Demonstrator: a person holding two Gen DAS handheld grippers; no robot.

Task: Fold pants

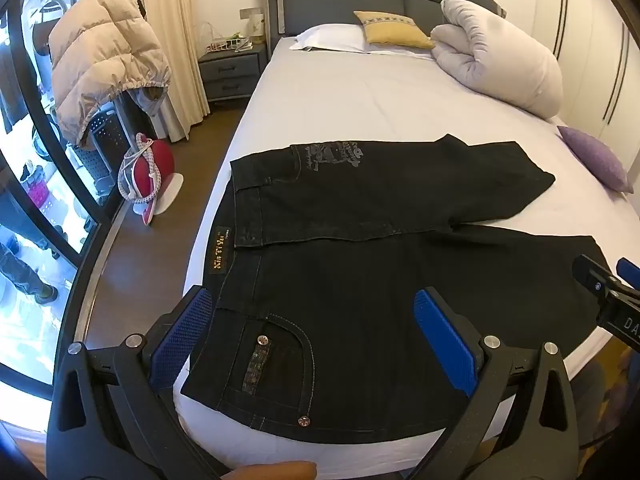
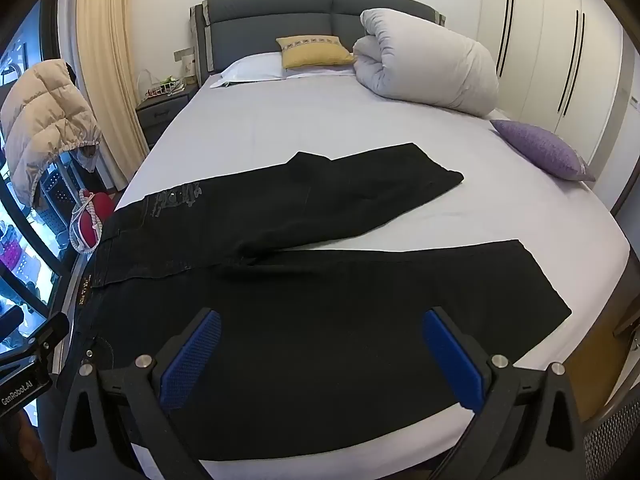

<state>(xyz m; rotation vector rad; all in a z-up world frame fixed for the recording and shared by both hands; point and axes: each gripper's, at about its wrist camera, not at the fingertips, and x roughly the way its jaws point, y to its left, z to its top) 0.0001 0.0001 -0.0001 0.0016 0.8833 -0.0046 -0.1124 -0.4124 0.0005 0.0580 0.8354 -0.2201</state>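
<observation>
Black denim pants [image 1: 360,264] spread flat on a white-sheeted bed [image 1: 360,92].
They fill the lower centre of both views; the left gripper [image 1: 316,328] and right gripper [image 2: 320,352] hover above, both released, grasping nothing.

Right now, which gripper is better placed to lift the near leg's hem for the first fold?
The right gripper: it hovers open over the near leg, toward the hem. The left gripper hovers open over the waistband.
</observation>
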